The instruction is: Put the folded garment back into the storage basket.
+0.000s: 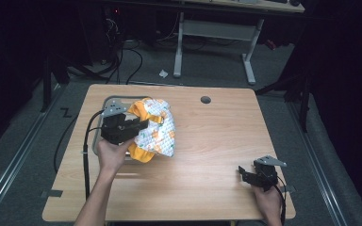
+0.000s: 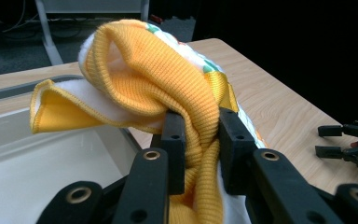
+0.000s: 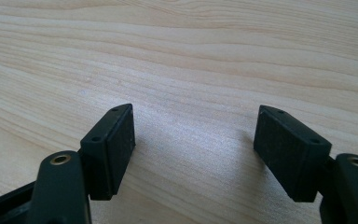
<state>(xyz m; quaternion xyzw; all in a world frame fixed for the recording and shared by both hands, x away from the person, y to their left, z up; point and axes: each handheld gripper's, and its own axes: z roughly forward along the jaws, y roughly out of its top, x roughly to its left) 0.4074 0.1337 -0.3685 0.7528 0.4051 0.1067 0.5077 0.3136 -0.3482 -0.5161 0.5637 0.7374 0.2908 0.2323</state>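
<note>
A bunched garment (image 1: 156, 128), white with an orange and green print and yellow ribbed trim, hangs over the right edge of a grey tray (image 1: 104, 104) at the table's left. My left gripper (image 1: 141, 125) is shut on its yellow ribbed trim (image 2: 200, 140), with the cloth pinched between the two jaws; the garment (image 2: 140, 79) bulges above them. My right gripper (image 1: 242, 172) rests low at the table's front right corner, jaws wide apart over bare wood with nothing between them (image 3: 193, 140). In the left gripper view the right gripper (image 2: 328, 140) appears far off at the right.
The wooden table (image 1: 207, 141) has a round cable hole (image 1: 205, 100) near its back edge. The pale inside of the tray (image 2: 42, 163) lies under the hanging cloth. Beyond the table stand a white desk frame (image 1: 214, 33) and floor cables.
</note>
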